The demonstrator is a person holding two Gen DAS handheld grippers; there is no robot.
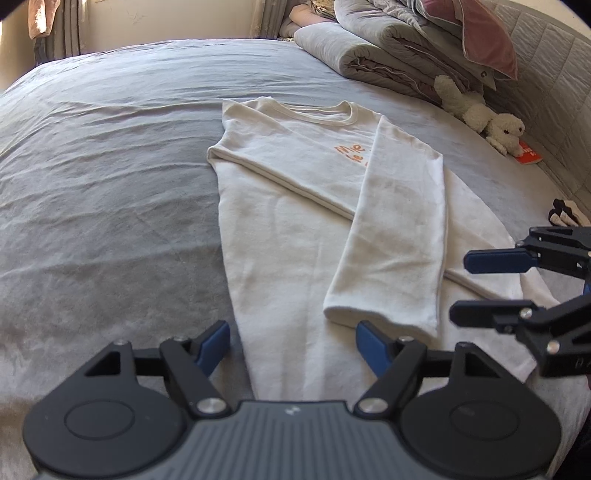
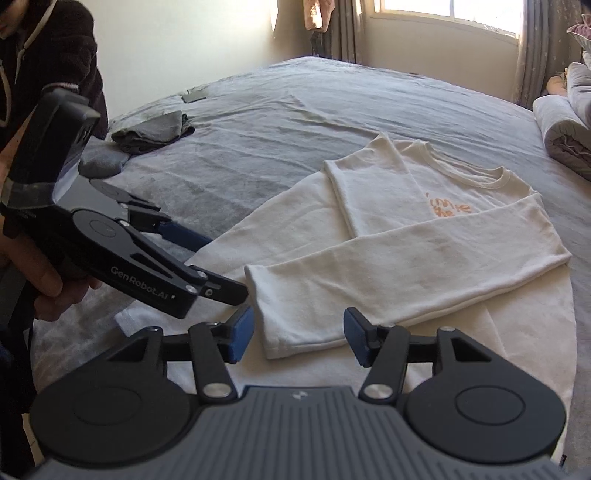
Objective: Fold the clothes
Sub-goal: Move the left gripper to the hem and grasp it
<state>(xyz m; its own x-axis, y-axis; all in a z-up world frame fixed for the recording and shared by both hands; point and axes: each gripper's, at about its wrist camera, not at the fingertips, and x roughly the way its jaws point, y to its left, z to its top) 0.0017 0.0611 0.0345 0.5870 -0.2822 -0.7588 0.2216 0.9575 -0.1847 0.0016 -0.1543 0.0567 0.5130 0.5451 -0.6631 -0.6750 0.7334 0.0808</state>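
Observation:
A white long-sleeved shirt [image 1: 295, 206] with orange letters lies flat on the grey bed sheet [image 1: 110, 184], collar away from me. Both sleeves are folded across its front, and the right sleeve [image 2: 406, 273] lies over the left one. My left gripper [image 1: 293, 345] hovers open over the shirt's lower left part, nothing between its fingers. My right gripper [image 2: 298, 336] is open just above the cuff [image 2: 280, 343] of the top sleeve; its pads are not pressing on it. In each wrist view the other gripper shows as well: the right gripper [image 1: 461, 287] and the left gripper [image 2: 223, 266].
Folded quilts [image 1: 388, 48] and a pink pillow [image 1: 487, 33] are piled at the head of the bed. A plush toy [image 1: 480, 114] and an orange book [image 1: 528, 155] lie nearby. Dark grey clothes [image 2: 151, 133] sit at the far corner. A person's hand [image 2: 48, 288] holds the left gripper.

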